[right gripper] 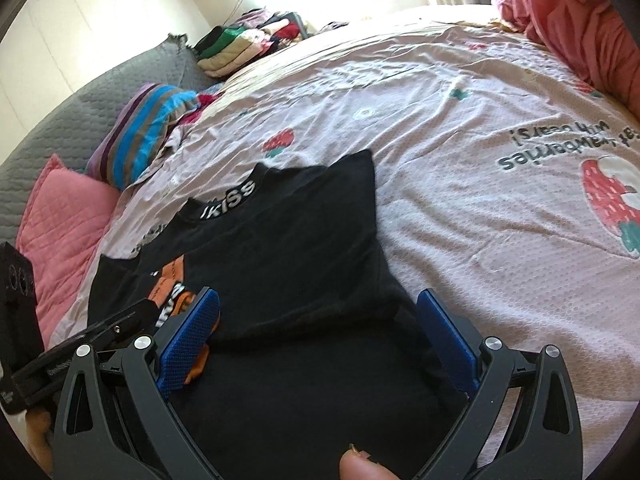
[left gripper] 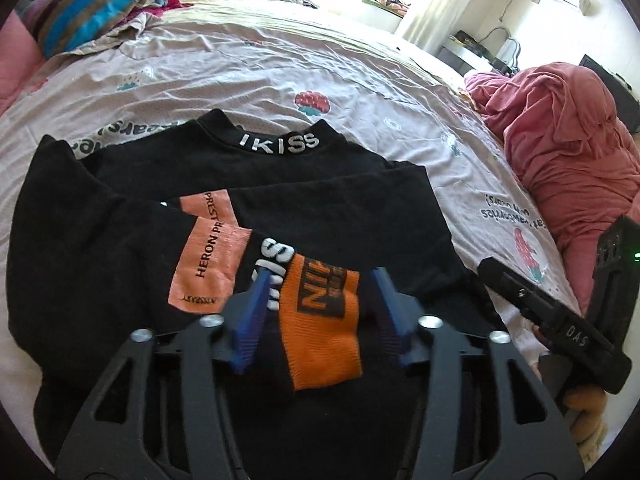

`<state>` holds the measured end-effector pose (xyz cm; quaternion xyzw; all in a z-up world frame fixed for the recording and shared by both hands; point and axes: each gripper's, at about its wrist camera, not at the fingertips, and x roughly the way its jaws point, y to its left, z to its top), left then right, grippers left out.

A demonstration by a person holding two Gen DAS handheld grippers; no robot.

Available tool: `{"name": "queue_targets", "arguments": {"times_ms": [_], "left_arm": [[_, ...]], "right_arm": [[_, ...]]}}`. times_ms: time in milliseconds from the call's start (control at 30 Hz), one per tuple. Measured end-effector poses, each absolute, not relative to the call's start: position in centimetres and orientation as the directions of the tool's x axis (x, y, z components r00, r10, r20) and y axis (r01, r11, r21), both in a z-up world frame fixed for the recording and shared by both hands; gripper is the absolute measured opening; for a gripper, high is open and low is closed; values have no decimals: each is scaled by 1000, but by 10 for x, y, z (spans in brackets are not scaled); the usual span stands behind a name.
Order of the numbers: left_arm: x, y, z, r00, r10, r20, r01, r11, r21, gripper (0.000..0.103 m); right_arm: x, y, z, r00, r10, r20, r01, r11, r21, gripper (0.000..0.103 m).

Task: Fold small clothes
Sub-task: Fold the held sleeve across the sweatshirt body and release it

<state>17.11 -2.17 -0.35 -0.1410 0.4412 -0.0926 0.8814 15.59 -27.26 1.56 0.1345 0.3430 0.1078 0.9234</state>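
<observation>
A small black sweatshirt (left gripper: 256, 184) with "IKISS" on its collar lies on the bed, both sleeves folded across its chest. One sleeve has a peach patch (left gripper: 208, 264) and an orange cuff (left gripper: 324, 320). My left gripper (left gripper: 320, 292) is open, its blue pads either side of the orange cuff, not closed on it. My right gripper (right gripper: 320, 320) is open over the lower right body of the sweatshirt (right gripper: 288, 240), pads apart and empty. The right gripper's body also shows in the left wrist view (left gripper: 560, 320).
The pink strawberry-print sheet (left gripper: 280, 64) covers the bed. A red-pink garment heap (left gripper: 560, 140) lies at the right. A striped blanket (left gripper: 100, 4), a pink pillow (right gripper: 60, 220) and stacked folded clothes (right gripper: 248, 40) sit at the far left.
</observation>
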Motion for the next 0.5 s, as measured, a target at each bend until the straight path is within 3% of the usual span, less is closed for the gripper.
{"name": "queue_targets", "arguments": {"times_ms": [100, 167, 367, 433, 500], "left_arm": [[167, -8, 1, 614, -268, -743, 7, 942, -335, 57], [165, 0, 4, 620, -236, -749, -22, 948, -317, 69], [151, 39, 21, 663, -119, -740, -132, 954, -271, 86], [144, 54, 28, 685, -72, -725, -173, 950, -258, 89], [137, 68, 32, 698, -47, -715, -201, 945, -259, 89]], "right_arm": [[156, -261, 13, 722, 318, -615, -145, 938, 315, 98], [157, -246, 10, 691, 358, -628, -196, 929, 314, 98], [162, -183, 6, 621, 412, -666, -360, 905, 225, 98], [169, -167, 3, 606, 412, -680, -378, 902, 210, 84], [177, -159, -3, 585, 413, -698, -377, 900, 217, 77]]}}
